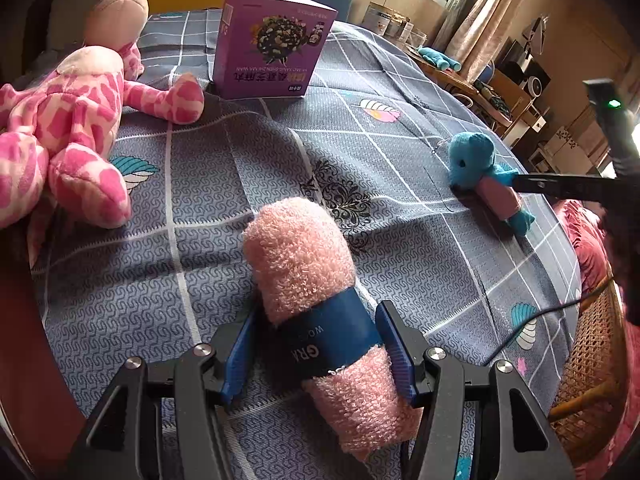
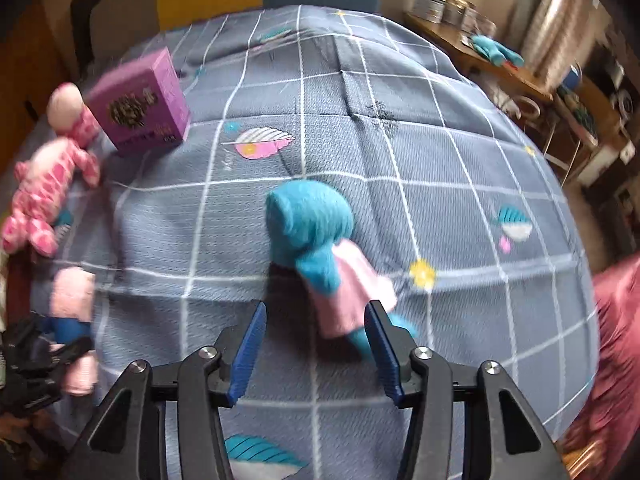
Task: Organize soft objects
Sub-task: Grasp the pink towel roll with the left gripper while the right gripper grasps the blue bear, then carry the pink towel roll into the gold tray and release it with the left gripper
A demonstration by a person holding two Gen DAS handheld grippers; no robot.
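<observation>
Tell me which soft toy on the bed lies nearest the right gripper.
The small blue bear in the pink dress, just ahead of the right gripper. The pink spotted plush lies far off by the purple box.

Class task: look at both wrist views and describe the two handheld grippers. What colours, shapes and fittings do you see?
Left gripper and right gripper match: black angular frames with triangular cut-outs, silver round pivot bolts, and ribbed blue pads. From the left view, the right one shows a green light.

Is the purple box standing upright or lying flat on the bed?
Standing, though upside down. The purple box rests on one narrow side on the checked bedspread, its printed front facing the left wrist camera with the lettering inverted.
</observation>
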